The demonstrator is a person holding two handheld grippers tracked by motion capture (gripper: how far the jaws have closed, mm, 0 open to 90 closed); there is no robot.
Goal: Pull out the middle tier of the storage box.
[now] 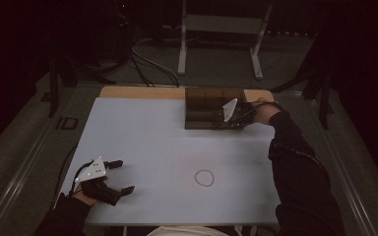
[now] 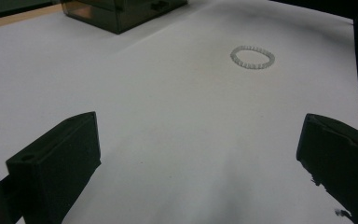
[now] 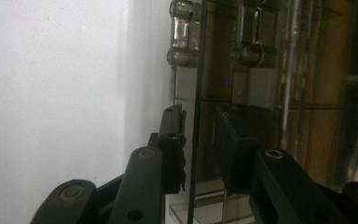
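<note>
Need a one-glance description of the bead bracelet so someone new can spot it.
Start at the white table; the smoky brown acrylic organizer box stands at its far edge. Nearer the person, right of centre, lies the bead bracelet: a small ring of pale beads, flat on the bare surface, with nothing touching it.

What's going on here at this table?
A person works at a white table with a claw in each hand. The right claw is at the dark smoked-plastic organiser box at the far edge, its jaws straddling one thin front panel; whether the pads press on it yet is hard to tell. The left claw rests open near the front left corner, holding nothing. A small white beaded bracelet lies untouched on the table.
</note>
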